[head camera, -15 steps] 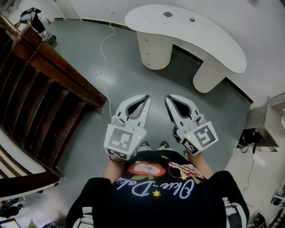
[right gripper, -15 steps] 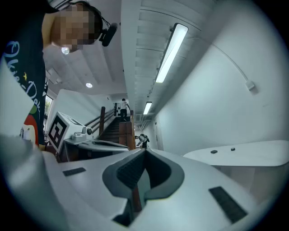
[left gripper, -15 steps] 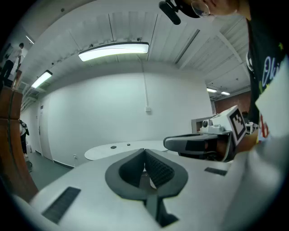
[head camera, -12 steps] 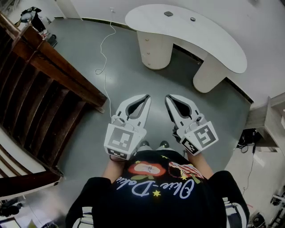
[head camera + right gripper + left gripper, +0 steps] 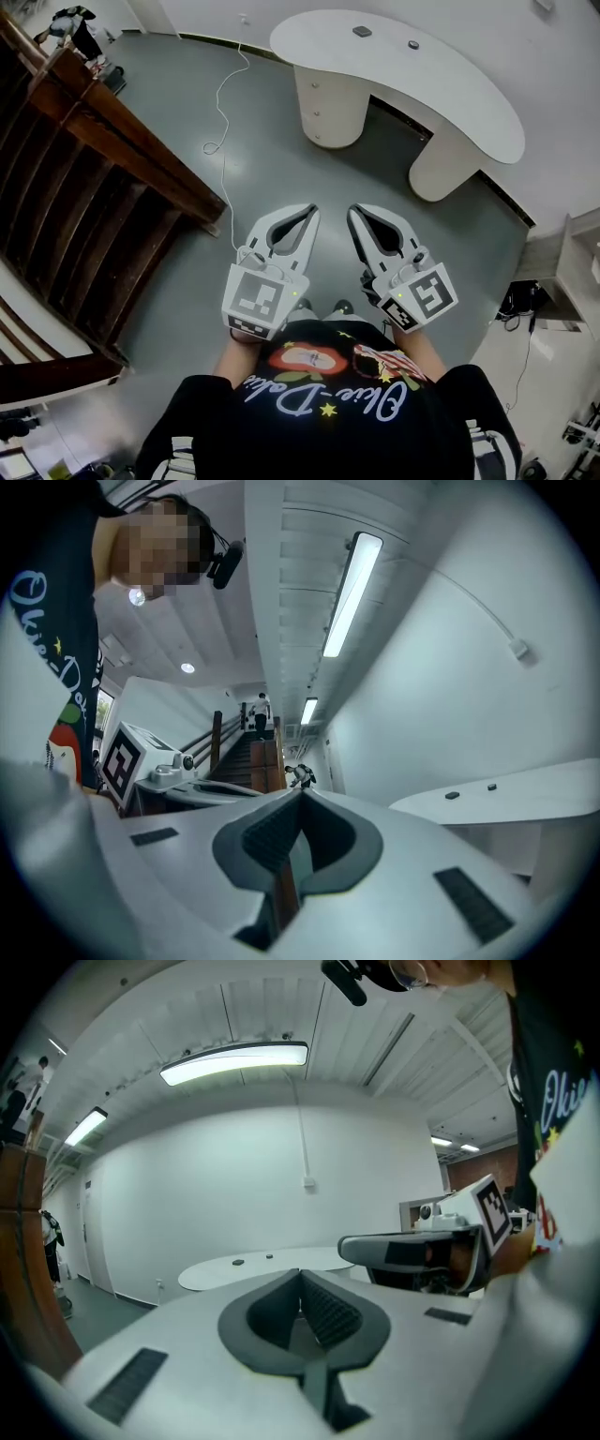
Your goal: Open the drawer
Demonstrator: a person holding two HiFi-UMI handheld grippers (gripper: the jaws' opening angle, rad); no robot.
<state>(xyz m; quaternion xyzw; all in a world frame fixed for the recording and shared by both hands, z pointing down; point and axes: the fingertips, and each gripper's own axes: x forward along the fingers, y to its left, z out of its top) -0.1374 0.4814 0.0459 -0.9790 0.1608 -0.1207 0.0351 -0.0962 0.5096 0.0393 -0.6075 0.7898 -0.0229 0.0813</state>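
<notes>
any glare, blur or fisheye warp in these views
Head view: sharp and evenly lit, though the wide lens bows the desk and the stairs. Left gripper view: heavy fisheye, dark corners, the ceiling light glaring white. Right gripper view: same warp and dark corners, the light strip bright overhead.

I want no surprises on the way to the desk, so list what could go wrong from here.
1. The white cable snakes over the floor ahead on the left; a foot might catch it.
2. The left gripper and right gripper are both shut and empty, well short of the drawer pedestal under the desk; its small knobs could slip from the jaws.
</notes>
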